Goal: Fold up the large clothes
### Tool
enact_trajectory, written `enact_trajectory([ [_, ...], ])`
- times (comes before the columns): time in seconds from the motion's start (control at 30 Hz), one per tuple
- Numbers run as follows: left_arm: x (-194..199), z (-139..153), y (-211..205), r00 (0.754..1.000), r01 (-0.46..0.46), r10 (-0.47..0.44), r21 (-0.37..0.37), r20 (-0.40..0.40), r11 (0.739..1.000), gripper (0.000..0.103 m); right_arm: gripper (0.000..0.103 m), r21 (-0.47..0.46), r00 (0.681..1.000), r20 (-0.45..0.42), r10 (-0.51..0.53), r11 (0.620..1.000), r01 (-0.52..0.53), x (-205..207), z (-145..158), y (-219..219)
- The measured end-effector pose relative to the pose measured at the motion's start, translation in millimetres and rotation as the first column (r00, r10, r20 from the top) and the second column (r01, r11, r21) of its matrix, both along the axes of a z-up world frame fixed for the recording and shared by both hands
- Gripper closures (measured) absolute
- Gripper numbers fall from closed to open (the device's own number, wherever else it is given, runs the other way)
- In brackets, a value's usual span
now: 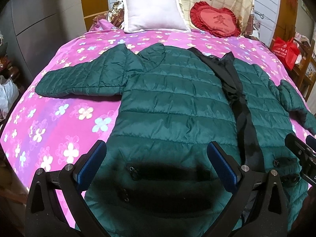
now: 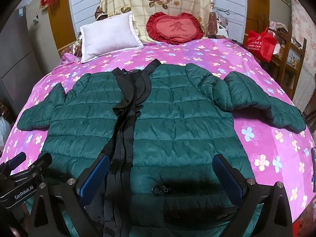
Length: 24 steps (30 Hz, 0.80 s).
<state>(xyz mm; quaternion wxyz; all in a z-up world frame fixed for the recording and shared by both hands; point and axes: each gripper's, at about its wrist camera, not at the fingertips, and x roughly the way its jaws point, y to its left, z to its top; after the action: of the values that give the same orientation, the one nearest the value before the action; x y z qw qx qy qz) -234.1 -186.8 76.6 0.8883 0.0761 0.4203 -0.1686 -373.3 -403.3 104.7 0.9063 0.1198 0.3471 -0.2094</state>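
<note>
A green jacket (image 1: 173, 98) lay spread on the bed (image 1: 59, 118), collar away, hem under both hand-held grippers. The left hand-held gripper (image 1: 157, 162) and right hand-held gripper (image 2: 161, 174) hovered spread, apparently empty, each nearest its own sleeve.

"GenRobot.AI" on left gripper (image 2: 19, 165), "爱" on heart cushion (image 2: 174, 28)

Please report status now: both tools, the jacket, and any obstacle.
Left tool open, right tool open, both above the hem. Green jacket flat on the bed, unzipped, sleeves out, not folded. Nothing lies on it.
</note>
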Motion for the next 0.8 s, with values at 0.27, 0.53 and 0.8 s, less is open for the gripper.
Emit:
enact_trajectory([
  [0.27, 12.2, 1.2, 4.0, 1.000, -0.012, 0.012, -0.012, 0.002, 1.000, 0.001, 0.000, 0.011, 0.999, -0.032, 0.011, 1.000, -0.011, 16.6, -2.0, 1.8],
  [0.53, 30.6, -0.9, 15.9, 0.999, -0.048, 0.048, -0.009, 0.001, 0.999, 0.001, 0.000, 0.015, 0.999, -0.040, 0.031, 0.999, -0.031, 38.1, -4.1, 6.0],
  [0.8, 61.4, -3.8, 38.0, 0.994, -0.110, 0.109, 0.006, 0.007, 0.994, 0.001, 0.000, 0.015, 0.997, -0.043, 0.062, 0.998, -0.061, 63.1, -6.8, 17.7],
])
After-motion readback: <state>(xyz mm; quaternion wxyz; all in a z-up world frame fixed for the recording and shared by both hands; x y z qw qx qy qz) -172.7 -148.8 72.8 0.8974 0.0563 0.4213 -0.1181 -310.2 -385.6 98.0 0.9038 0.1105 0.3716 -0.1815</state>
